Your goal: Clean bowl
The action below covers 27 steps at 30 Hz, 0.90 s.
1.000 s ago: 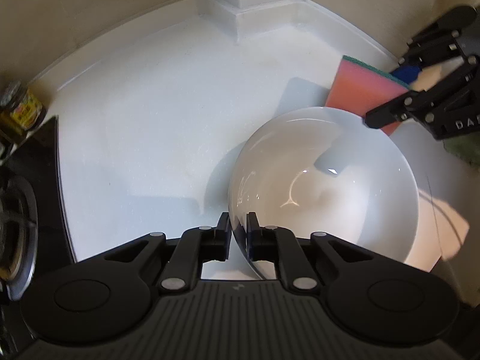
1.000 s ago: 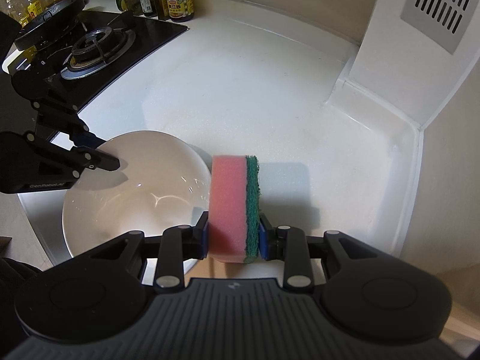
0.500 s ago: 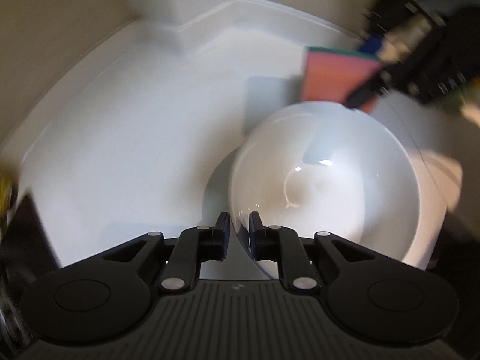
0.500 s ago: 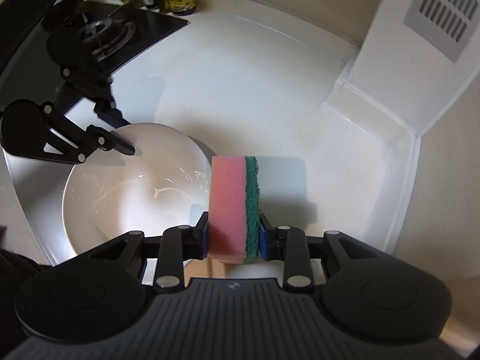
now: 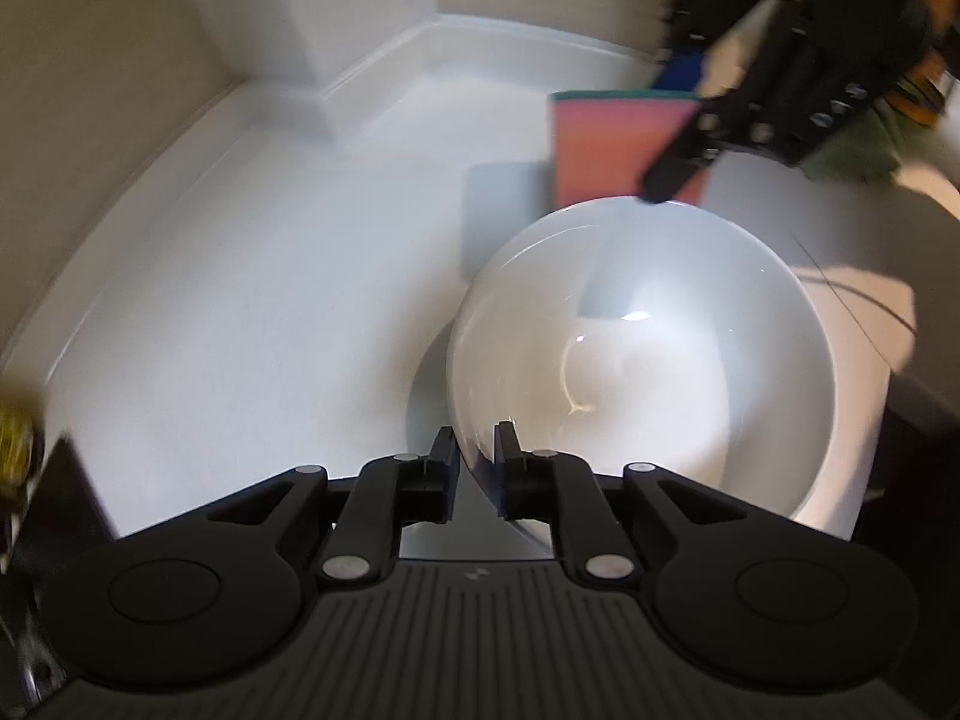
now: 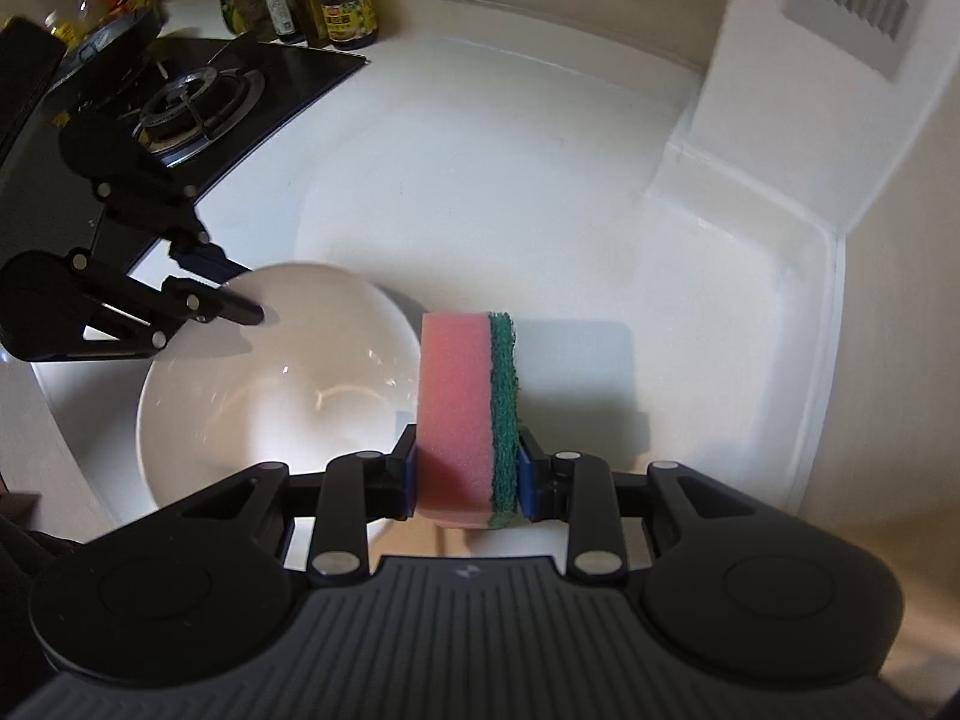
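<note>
Bowl (image 5: 648,360) rim between closing left hand-held gripper (image 5: 477,468), right hand-held gripper (image 6: 468,474) clamping sponge (image 6: 468,414).

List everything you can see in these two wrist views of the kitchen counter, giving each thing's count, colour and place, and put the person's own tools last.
bowl: 1, white, on the counter near its front edge, rim between the left gripper's jaws
sponge: 1, pink with a green scouring side, held upright beside the bowl
counter: 1, white, running into a corner
gas hob: 1, black with a metal burner, far left
jars and bottles: several, count unclear, mixed colours, behind the hob by the wall
vent grille: 1, grey, on the white wall column at right
left gripper: 1, black, jaws closing on the bowl's rim
right gripper: 1, black with blue pads, clamped on the sponge
</note>
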Tool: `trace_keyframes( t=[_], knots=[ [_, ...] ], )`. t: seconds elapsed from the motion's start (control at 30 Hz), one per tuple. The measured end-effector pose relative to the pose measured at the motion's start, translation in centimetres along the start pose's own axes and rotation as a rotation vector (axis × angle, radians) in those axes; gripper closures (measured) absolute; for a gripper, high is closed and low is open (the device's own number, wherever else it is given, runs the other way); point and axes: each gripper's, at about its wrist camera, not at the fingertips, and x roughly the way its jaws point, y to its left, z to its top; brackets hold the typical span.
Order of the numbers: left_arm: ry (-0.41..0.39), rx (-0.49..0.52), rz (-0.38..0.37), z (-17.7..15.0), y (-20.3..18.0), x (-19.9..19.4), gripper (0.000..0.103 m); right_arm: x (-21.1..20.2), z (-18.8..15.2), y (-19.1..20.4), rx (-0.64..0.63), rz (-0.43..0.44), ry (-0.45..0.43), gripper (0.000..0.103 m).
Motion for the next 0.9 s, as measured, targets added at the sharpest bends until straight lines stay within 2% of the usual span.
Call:
trace_keyframes(
  t=[0.1, 0.17, 0.2, 0.3, 0.37, 0.4, 0.47, 0.53, 0.63, 0.77, 0.83, 0.9],
  knots=[
    [0.019, -0.063, -0.004, 0.4, 0.5, 0.2, 0.091, 0.3, 0.6, 0.0, -0.014, -0.004, 0.013, 0.076],
    [0.026, -0.202, 0.039, 0.0, 0.6, -0.6, 0.082, 0.2, 0.5, 0.0, -0.003, 0.002, 0.012, 0.076],
    [0.025, -0.265, 0.055, -0.5, 0.6, -1.0, 0.082, 0.2, 0.4, -0.1, 0.007, 0.006, 0.008, 0.076],
    [0.030, -0.444, 0.075, -1.8, 0.4, -1.6, 0.082, -0.1, -0.4, -0.3, 0.045, 0.009, -0.016, 0.076],
    [0.027, -0.482, 0.089, -2.2, 0.1, -1.7, 0.084, -0.3, -0.8, -0.3, 0.070, 0.011, -0.031, 0.076],
    [0.026, -0.487, 0.090, -2.2, 0.0, -1.5, 0.088, -0.4, -1.1, -0.2, 0.083, 0.010, -0.038, 0.076],
    [0.036, -0.450, 0.078, -2.0, 0.0, -1.1, 0.096, -0.6, -1.4, 0.0, 0.088, 0.007, -0.044, 0.076],
    [0.048, -0.382, 0.073, -1.6, 0.2, -0.9, 0.095, -0.7, -1.7, 0.1, 0.068, 0.015, -0.036, 0.076],
    [0.047, -0.211, 0.028, -0.6, 0.7, -0.4, 0.095, -0.7, -1.6, 0.0, 0.012, 0.035, -0.019, 0.076],
    [0.003, 0.001, -0.032, 0.4, 0.6, 0.2, 0.093, -0.3, -0.4, 0.2, -0.056, 0.014, -0.024, 0.076],
    [0.003, -0.033, -0.043, 0.7, 0.9, 0.4, 0.093, 0.1, 0.2, 0.2, -0.071, 0.003, -0.021, 0.076],
    [0.010, -0.121, -0.012, 0.7, 0.9, 0.0, 0.090, 0.2, 0.4, 0.5, -0.076, -0.003, -0.015, 0.076]
  ],
)
